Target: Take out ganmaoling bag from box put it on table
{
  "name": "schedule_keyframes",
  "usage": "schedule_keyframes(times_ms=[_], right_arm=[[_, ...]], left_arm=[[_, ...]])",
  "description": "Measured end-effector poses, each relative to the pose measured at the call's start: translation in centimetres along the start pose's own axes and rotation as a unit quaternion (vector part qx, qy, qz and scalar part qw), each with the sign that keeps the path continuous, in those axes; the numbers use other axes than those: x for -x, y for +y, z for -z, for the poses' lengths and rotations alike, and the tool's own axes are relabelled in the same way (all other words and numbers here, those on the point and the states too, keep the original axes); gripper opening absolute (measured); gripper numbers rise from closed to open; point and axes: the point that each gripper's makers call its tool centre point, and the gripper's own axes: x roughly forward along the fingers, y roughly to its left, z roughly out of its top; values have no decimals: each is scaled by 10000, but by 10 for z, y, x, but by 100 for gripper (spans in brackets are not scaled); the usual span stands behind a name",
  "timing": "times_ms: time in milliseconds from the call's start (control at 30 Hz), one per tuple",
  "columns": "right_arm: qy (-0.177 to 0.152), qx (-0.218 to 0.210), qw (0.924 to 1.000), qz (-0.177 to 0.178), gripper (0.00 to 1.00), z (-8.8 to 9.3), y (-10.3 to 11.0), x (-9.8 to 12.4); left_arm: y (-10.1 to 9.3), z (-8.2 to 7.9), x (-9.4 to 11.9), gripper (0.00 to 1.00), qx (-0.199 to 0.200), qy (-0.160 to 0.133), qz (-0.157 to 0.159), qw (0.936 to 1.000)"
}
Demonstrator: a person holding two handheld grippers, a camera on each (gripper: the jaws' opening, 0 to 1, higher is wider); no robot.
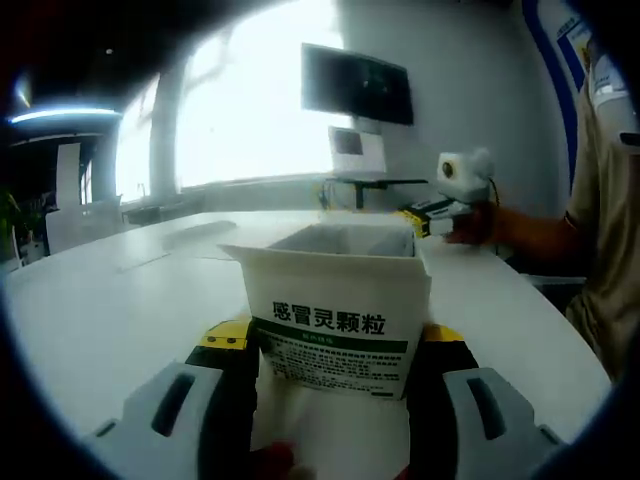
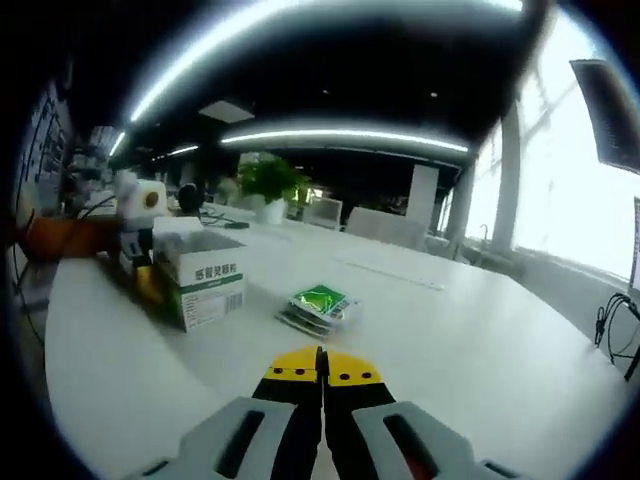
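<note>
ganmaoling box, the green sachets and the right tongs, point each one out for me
ganmaoling box [image 1: 335, 325]: left gripper view, on its printed front face.
green sachets [image 2: 318, 305]: right gripper view, on the top sachet's green face.
right tongs [image 2: 322, 372]: right gripper view, at the seam between the yellow tips.

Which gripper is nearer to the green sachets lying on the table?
Right. The right gripper points at the green sachets just ahead; the left gripper is beyond the box, clamping it.
</note>
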Motion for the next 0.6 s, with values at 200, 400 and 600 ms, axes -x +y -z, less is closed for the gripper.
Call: schedule_keyframes(times_ms=[200, 400, 600], right_arm=[[-78, -322, 9994, 22, 0, 2, 1, 5], [-46, -148, 9999, 25, 0, 5, 6, 5], [-16, -47, 9999, 137, 0, 6, 3, 6]], left_arm=[[0, 0, 0, 50, 1, 1, -1, 10000], [0, 0, 0, 50, -3, 3, -2, 10000], [-1, 0, 0, 50, -10, 4, -3, 10000]])
